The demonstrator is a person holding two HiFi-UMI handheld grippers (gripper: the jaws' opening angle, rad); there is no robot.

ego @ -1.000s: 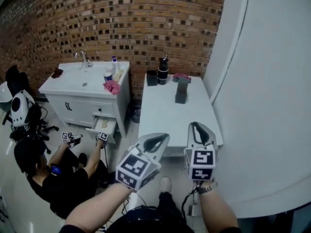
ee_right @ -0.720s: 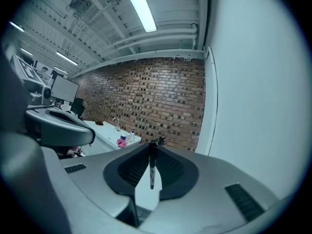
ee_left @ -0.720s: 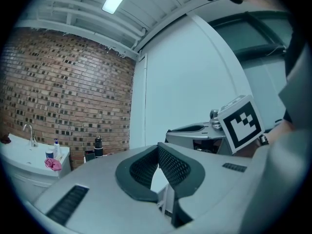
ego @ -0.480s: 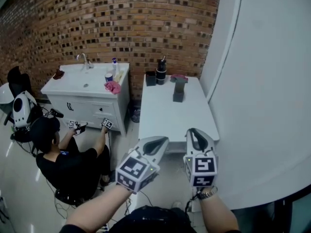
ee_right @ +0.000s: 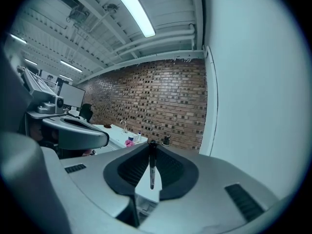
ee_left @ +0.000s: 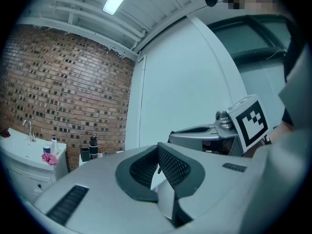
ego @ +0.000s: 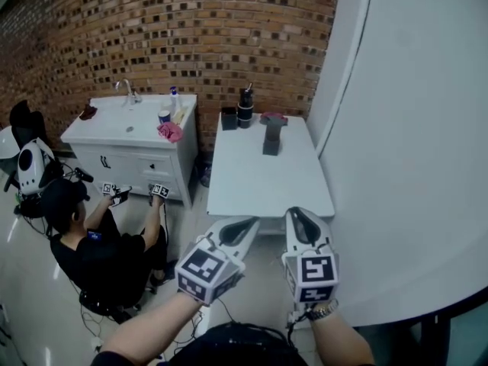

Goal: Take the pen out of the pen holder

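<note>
At six o'clock in the head view, nearest the person, the left gripper (ego: pixel 248 222) has its dark ribbed pads pressed together on nothing. Just beside it at five o'clock, the right gripper (ego: pixel 301 214) pinches a slim black pen (ee_right: pixel 152 165) along the seam of its mesh-textured pads. Toward twelve o'clock stands a smooth white rectangular table (ego: pixel 259 181). At its far edge are a black squarish cup (ego: pixel 229 118) and a black cylindrical bottle (ego: pixel 245 110), before a rough brick wall (ego: pixel 191 29).
</note>
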